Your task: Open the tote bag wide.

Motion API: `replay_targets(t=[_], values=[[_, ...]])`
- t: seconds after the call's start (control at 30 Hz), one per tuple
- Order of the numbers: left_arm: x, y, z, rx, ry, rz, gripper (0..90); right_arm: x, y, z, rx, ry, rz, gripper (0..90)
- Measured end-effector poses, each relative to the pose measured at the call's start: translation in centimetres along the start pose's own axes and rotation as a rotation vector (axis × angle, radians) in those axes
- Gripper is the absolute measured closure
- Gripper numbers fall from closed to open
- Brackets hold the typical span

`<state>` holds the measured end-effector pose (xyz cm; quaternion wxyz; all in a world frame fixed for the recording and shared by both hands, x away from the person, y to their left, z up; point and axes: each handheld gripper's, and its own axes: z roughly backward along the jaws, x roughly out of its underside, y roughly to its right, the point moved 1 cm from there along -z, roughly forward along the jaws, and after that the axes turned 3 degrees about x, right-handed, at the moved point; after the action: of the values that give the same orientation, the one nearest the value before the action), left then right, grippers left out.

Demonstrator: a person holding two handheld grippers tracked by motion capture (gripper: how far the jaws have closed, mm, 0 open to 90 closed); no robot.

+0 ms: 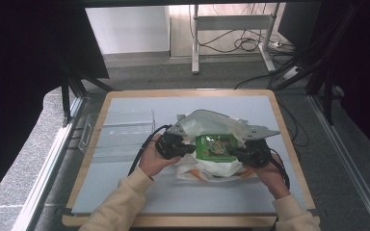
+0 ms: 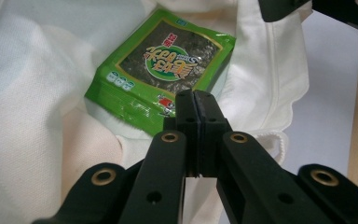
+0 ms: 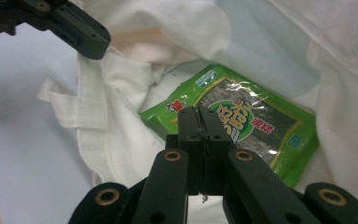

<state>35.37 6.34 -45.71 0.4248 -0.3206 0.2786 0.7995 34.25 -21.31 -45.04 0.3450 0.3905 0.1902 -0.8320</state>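
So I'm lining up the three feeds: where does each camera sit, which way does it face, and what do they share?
High view: above the person's side, facing forward and down on the table; both forearms, left gripper, right gripper.
Left gripper view: on the left gripper, facing along its shut jaws at the green packet in the white bag.
Right gripper view: on the right gripper, facing the packet from the opposite side.
All three share packet and bag.

Green seaweed packet [image 1: 216, 147], white cloth bag [image 1: 207, 122]

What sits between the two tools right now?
The green seaweed packet, lying in the white cloth bag, lies between left tool and right tool; high view.
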Motion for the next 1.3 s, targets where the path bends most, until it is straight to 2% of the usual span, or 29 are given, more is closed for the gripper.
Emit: replay_targets(t=[0.13,0.33,0.43,0.77,1.03,1.3], values=[[-0.1,-0.1,0.3,0.004,0.016,-0.004,89.6,-0.5,0.1,-0.3,0.011,-0.009,0.007,88.7],[-0.1,-0.2,-0.5,0.013,0.014,-0.007,89.6,-1.6,0.3,-0.8,0.033,-0.033,0.011,88.9],[-0.1,-0.1,-0.9,0.018,0.003,-0.009,89.6,-2.2,0.7,-1.2,0.044,-0.046,0.009,88.9],[0.1,0.1,-1.5,0.030,-0.025,-0.019,89.3,-3.6,2.6,-3.2,0.125,-0.125,0.001,89.1],[0.3,0.1,-1.6,0.038,-0.035,-0.012,89.4,-3.9,2.9,-4.6,0.123,-0.155,0.018,89.1],[0.5,0.1,-1.7,0.040,-0.042,-0.005,89.4,-3.9,3.2,-5.3,0.135,-0.164,0.020,89.1]])
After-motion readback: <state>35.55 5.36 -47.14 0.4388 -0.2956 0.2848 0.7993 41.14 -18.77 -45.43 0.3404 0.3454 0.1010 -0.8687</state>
